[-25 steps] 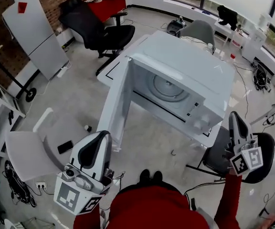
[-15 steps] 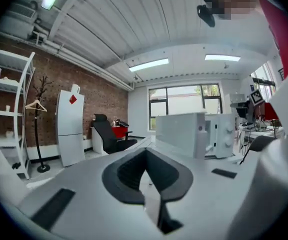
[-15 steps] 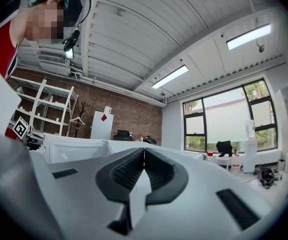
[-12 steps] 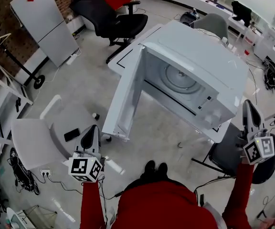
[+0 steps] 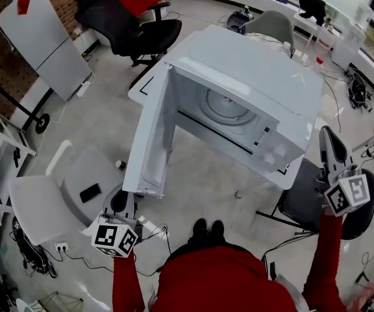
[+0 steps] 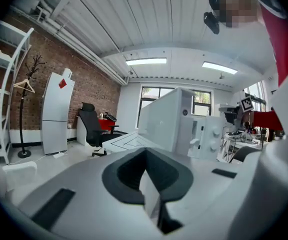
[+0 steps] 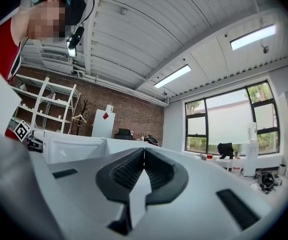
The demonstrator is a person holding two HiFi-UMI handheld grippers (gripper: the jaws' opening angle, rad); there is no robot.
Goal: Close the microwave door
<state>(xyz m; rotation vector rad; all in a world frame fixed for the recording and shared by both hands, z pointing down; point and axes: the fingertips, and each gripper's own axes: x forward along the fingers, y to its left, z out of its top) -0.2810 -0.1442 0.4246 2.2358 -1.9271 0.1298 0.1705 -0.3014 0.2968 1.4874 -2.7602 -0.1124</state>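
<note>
Microwave door (image 5: 149, 135) stood wide at the left of the microwave (image 5: 252, 90) on the tabletop (image 5: 149, 86). My left claw (image 5: 118, 202), pressed together and empty, hung below the door's free edge. My right claw (image 5: 330, 149), likewise, sat beside the control side. A hard shove might slide the oven or bounce the door unlatched. Only the head view showed the turntable (image 5: 224, 112); the left gripper view showed the knobs (image 6: 215, 132) side-on.
</note>
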